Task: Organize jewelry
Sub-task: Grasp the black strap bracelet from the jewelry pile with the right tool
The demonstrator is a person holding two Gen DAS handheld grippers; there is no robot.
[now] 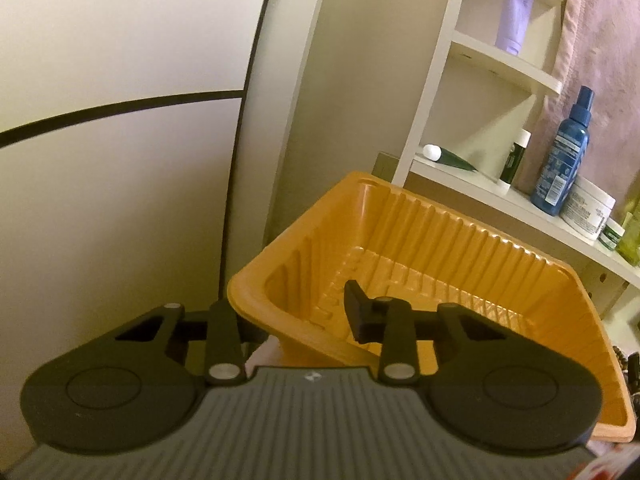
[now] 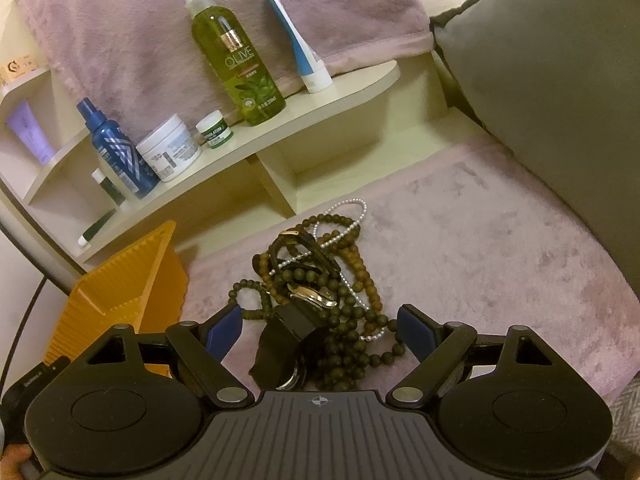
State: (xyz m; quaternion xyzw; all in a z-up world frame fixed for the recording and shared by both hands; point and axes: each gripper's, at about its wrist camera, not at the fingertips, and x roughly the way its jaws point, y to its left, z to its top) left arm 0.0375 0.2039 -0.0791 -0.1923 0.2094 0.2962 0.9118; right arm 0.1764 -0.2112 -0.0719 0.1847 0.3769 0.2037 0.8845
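My left gripper (image 1: 308,316) has its jaws on either side of the near wall of the orange tray (image 1: 460,264): the right finger (image 1: 358,312) sits inside the tray against that wall, the left one is hidden behind the rim outside. They look closed onto the wall, though I cannot see the outer pad touch. The tray is thin moulded plastic, rectangular, with ribbed sloping walls and a ridged floor; in this view its long axis runs from lower right up toward the shelf (image 1: 520,196). It looks tilted, near corner raised.

My right gripper (image 2: 320,330) is wide open, blue pads (image 2: 416,330) apart and holding nothing. Between and just beyond them lies the jewelry pile (image 2: 320,280) on the pink blanket (image 2: 480,240), which is soft and plush. The pile is a tangle: strings of round dark-green and brown beads, a fine pearl strand (image 2: 344,216) looping at the far end, and a watch with a black strap and metal buckle. Its long axis runs straight away from the gripper toward the shelf. The tray stands at the blanket's left edge, beside the pile but apart from it.

On the cream wooden shelf stand an olive bottle (image 2: 236,52), a blue bottle (image 2: 116,152) and a white jar (image 2: 168,148).
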